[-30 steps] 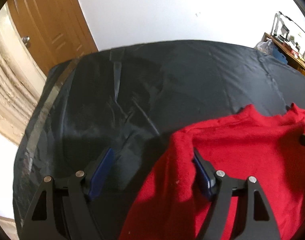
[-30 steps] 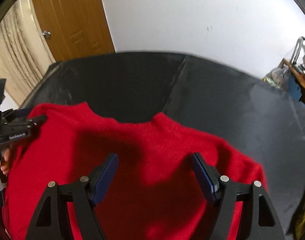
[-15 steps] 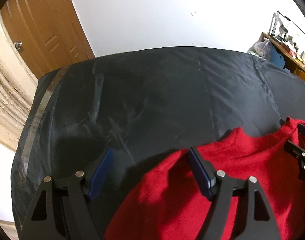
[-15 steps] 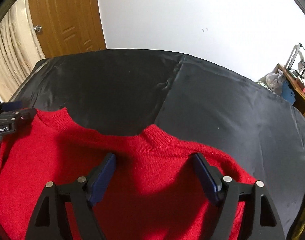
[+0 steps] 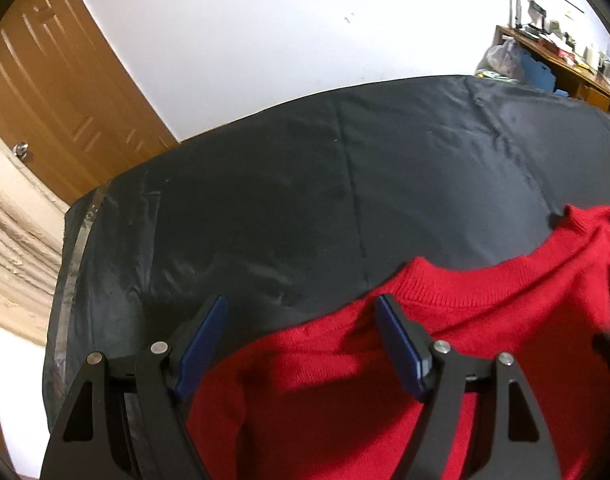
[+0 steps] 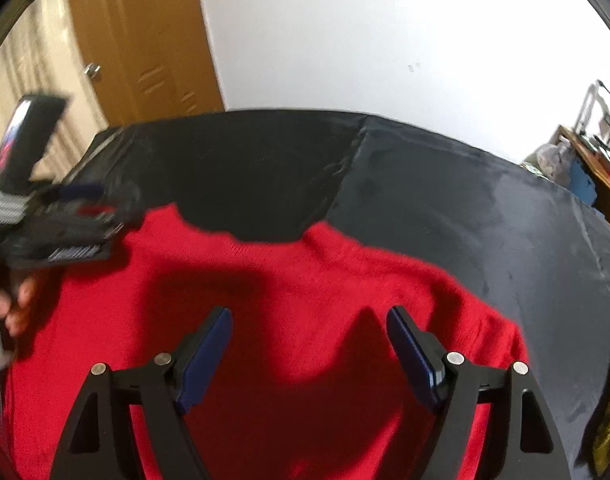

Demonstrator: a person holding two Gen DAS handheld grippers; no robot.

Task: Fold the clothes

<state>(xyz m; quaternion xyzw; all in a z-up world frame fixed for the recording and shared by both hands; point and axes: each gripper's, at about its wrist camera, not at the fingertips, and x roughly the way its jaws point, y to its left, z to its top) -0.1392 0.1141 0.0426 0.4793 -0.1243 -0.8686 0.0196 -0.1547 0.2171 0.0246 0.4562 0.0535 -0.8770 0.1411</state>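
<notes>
A red knit sweater [image 5: 445, 360] lies spread on a black cloth-covered table [image 5: 305, 208], neckline toward the far wall. My left gripper [image 5: 301, 316] hangs open over the sweater's left shoulder edge, nothing between its blue pads. In the right wrist view the same sweater [image 6: 305, 300] fills the lower frame, its collar dip at the middle. My right gripper [image 6: 309, 328] is open above the sweater's chest, holding nothing. The left gripper [image 6: 85, 212] shows blurred at the left edge, with a person's hand [image 6: 13, 304] on its handle.
A brown wooden door [image 5: 57, 92] and beige curtain [image 5: 13, 240] stand at the far left. A cluttered wooden desk [image 5: 553, 60] sits at the far right beyond the table. The bare black cloth [image 6: 465, 208] stretches beyond the sweater toward the white wall.
Both grippers have pulled back and risen slightly over the sweater, both still open. The left gripper moved off the shoulder toward the collar side; the sweater now lies flatter.
</notes>
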